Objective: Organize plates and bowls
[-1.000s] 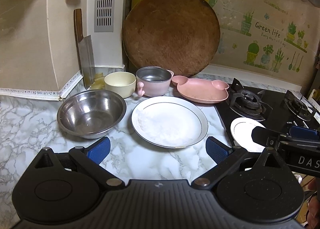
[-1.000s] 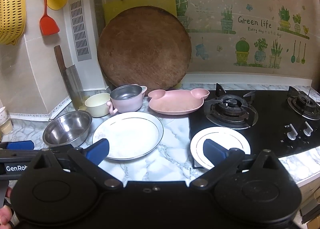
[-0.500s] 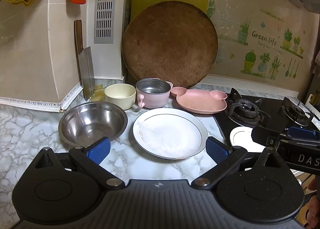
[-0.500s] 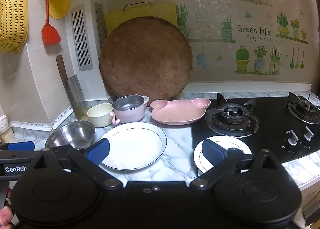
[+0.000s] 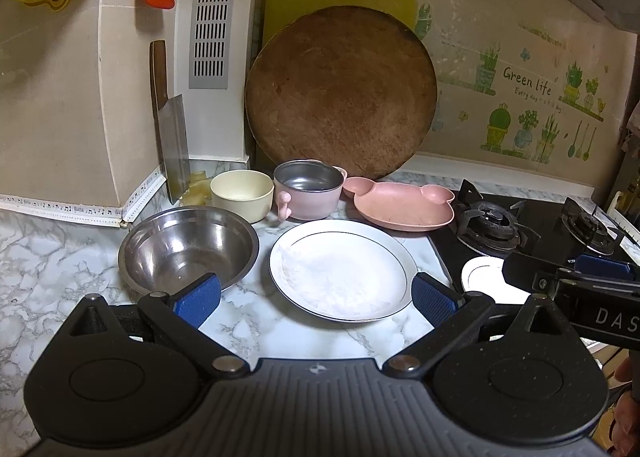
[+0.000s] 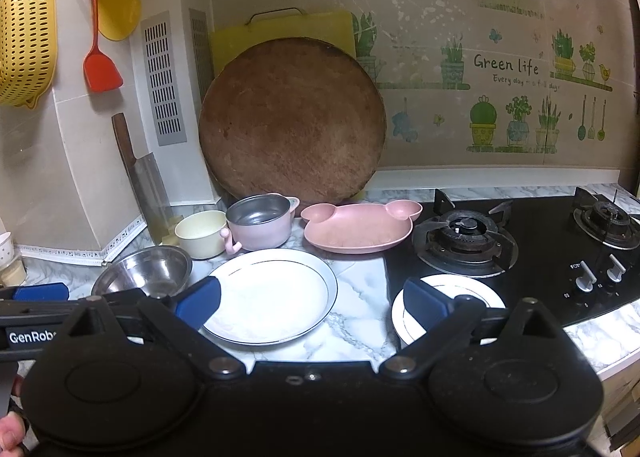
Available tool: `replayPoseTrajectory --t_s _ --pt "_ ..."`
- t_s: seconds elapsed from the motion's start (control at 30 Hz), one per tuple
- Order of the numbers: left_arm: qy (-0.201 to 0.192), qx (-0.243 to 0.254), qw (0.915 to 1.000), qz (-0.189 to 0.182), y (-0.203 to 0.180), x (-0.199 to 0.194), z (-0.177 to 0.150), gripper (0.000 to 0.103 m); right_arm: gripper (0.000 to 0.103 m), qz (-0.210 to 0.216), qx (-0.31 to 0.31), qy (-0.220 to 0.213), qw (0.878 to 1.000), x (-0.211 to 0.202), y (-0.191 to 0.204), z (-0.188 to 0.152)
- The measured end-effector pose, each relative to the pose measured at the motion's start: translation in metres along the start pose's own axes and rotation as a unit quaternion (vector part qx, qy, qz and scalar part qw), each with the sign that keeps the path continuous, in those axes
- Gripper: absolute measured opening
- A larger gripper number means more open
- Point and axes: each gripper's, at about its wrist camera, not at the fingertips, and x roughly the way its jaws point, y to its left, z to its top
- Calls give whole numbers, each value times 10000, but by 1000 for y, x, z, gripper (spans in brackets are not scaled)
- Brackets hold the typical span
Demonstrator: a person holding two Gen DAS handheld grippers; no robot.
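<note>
A large white plate [image 5: 340, 269] [image 6: 272, 293] lies on the marble counter, with a steel bowl [image 5: 188, 249] [image 6: 144, 269] to its left. Behind stand a cream bowl [image 5: 242, 193] [image 6: 202, 231], a pink steel-lined bowl [image 5: 308, 189] [image 6: 260, 221] and a pink bear-shaped plate [image 5: 400, 205] [image 6: 356, 227]. A small white plate [image 5: 482, 277] [image 6: 472, 293] rests on the stove's front edge. My left gripper [image 5: 316, 299] hovers open, near the large plate's front rim. My right gripper [image 6: 312, 305] is open too, above the counter between the two white plates. Both hold nothing.
A round wooden board [image 5: 340, 93] and a yellow cutting board [image 6: 280, 33] lean on the back wall. A cleaver [image 5: 172, 137] leans at the left. The black gas stove [image 6: 520, 249] fills the right. A yellow colander [image 6: 24, 45] and red spatula [image 6: 100, 65] hang above.
Both grippers have drawn back and risen a little, so the dishes sit lower in each view and more wall shows. Nothing on the counter moved.
</note>
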Motion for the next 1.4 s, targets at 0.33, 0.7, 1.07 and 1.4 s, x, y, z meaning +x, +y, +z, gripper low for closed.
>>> replayPoseTrajectory --t_s 0.33,0.7,1.07,1.4 --pt "149 -35 9998 -107 12 12 3 102 98 -73 -59 59 9999 9 9 0" --pt "531 113 9963 -669 12 39 7 102 101 -442 16 499 9978 19 7 -10" --pt "980 283 9917 -783 -28 75 10 102 101 -639 34 576 9963 30 -39 -2" --pt "1437 280 9849 -929 -83 118 10 102 100 -590 -63 944 9938 59 -105 4"
